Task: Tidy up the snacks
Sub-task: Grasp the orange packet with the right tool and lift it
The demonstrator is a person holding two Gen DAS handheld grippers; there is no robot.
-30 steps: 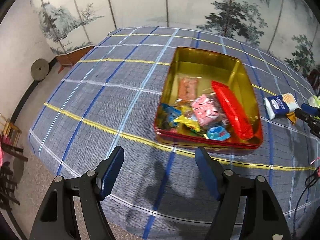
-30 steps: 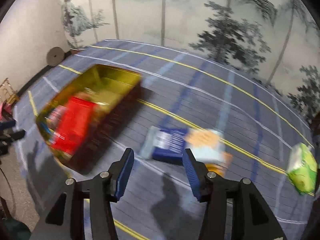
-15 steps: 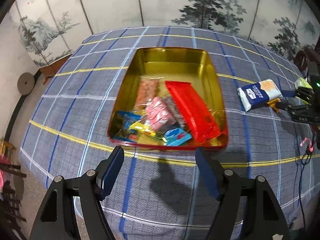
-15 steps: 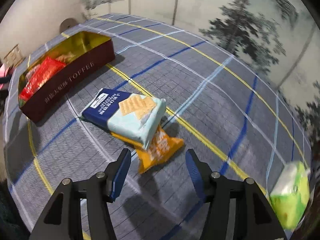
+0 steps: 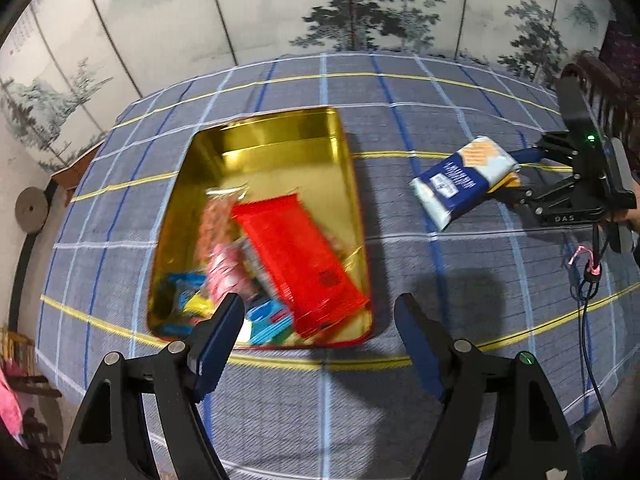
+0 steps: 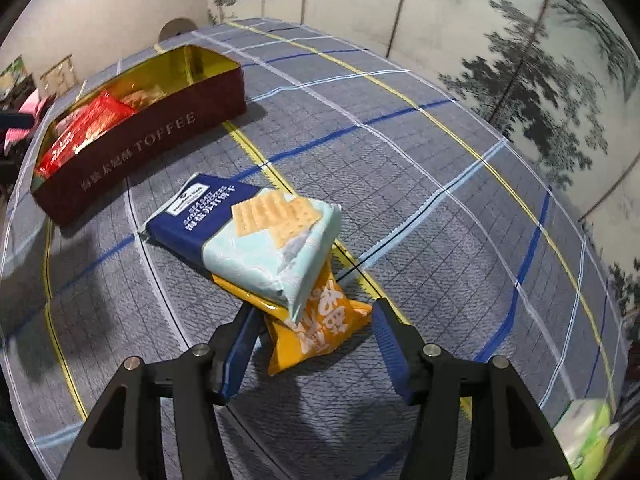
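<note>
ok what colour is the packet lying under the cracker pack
Orange with pale lettering; the orange packet pokes out from under the cracker pack, clearest in the right wrist view.

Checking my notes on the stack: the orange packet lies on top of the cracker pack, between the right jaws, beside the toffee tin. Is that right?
Not quite. The right wrist view shows the cracker pack lying on top of the orange packet, not under it. The rest holds: the orange packet sits between the open jaws of the right gripper, beside the toffee tin.
</note>
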